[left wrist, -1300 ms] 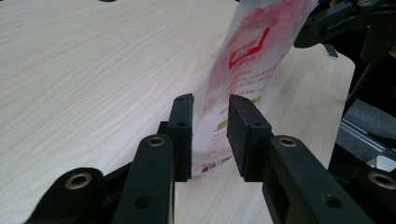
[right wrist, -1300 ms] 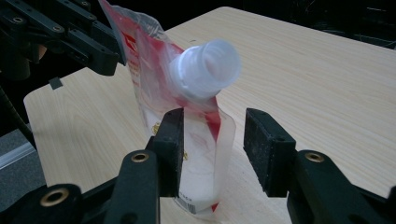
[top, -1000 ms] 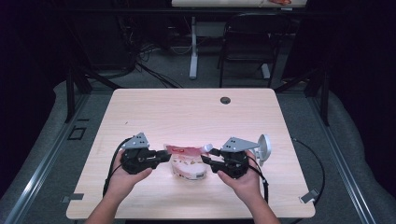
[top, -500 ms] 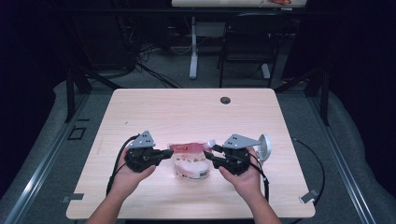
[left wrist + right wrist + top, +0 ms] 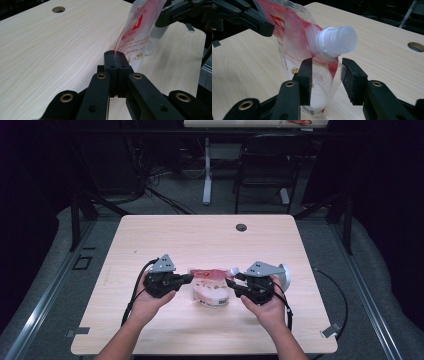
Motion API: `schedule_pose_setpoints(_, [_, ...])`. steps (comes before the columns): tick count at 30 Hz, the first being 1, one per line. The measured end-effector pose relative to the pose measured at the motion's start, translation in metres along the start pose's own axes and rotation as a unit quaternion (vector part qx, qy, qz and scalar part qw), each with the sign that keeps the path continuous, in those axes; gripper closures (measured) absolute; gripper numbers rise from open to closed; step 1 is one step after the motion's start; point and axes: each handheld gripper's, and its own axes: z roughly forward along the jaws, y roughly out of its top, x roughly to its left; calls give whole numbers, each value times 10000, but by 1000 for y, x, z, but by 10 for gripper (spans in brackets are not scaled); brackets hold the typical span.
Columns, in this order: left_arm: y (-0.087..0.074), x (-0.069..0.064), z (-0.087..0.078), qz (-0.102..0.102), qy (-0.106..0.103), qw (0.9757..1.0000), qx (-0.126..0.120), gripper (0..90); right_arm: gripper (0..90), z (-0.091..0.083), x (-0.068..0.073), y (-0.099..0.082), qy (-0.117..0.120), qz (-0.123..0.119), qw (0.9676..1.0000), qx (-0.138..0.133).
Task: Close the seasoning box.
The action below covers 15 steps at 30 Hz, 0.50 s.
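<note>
Though crinkly, clear plastic pouch (image 5: 294, 47), ribbed cap (image 5: 337, 41)

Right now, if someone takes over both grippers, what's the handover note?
Left gripper: shut on the top edge of the pouch, jaws just closed.
Right gripper: jaws either side of the pouch neck, just below the white cap; whether the pads press is not clear.
Pouch stands upright near the middle of the table, between both grippers.
Done: pouch pinched and held steady.
Left: probably the cap, which is on.
</note>
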Motion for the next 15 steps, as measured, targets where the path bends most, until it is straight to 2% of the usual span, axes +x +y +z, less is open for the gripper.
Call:
schedule_pose_setpoints(3, [1,1,3,10,-17,10000,1,900,617,-1,-2,0,-10,6,10000,-2])
schedule_pose_setpoints(9, [1,1,2,11,-113,9999,-14,896,621,-5,-5,0,119,-17,9999,115])
schedule_pose_setpoints(15, [0,3,-4,-65,-91,9998,-136,885,583,-18,-7,6,237,-85,9996,84])
